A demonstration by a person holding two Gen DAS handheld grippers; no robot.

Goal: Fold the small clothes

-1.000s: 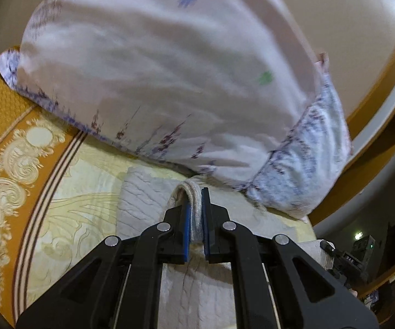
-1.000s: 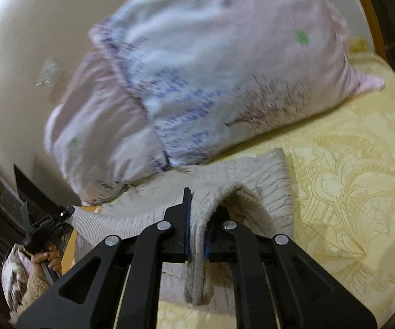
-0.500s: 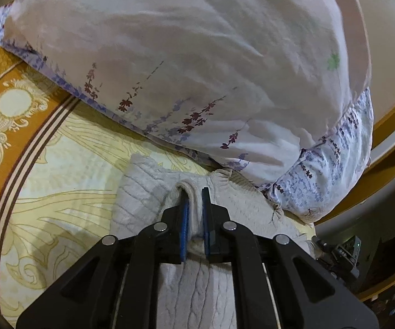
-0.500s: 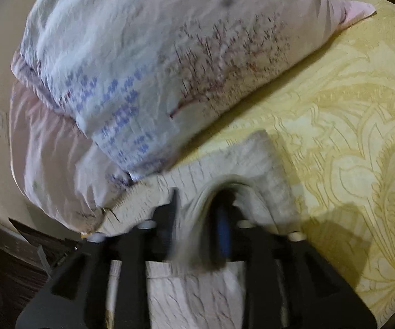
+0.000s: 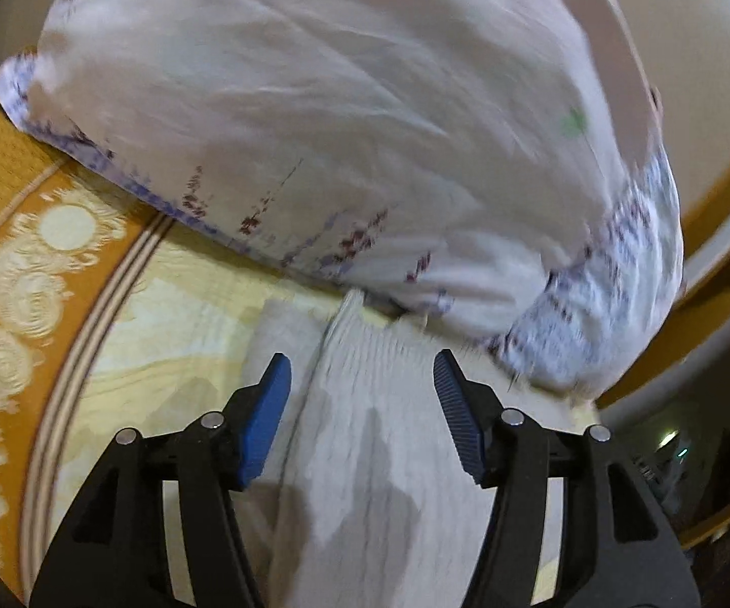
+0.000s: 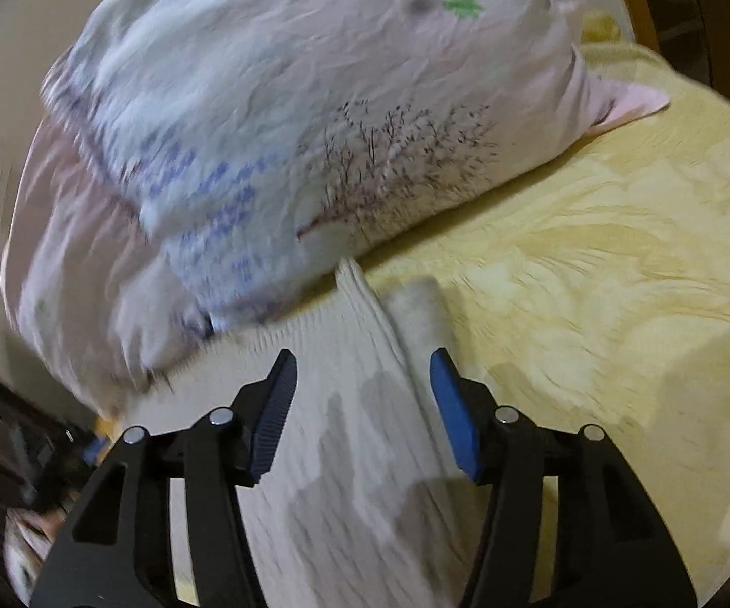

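A large floral pillow (image 5: 344,142) fills the far side of the yellow patterned bed cover (image 6: 608,273). Near it, touching its lower edge, a cream ribbed knit garment (image 5: 365,446) lies flat with one raised fold. The left gripper (image 5: 362,420) and right gripper (image 6: 362,415) both hang over it, fingers spread wide, holding nothing. Only the left view shows the cover's orange border (image 5: 15,233).
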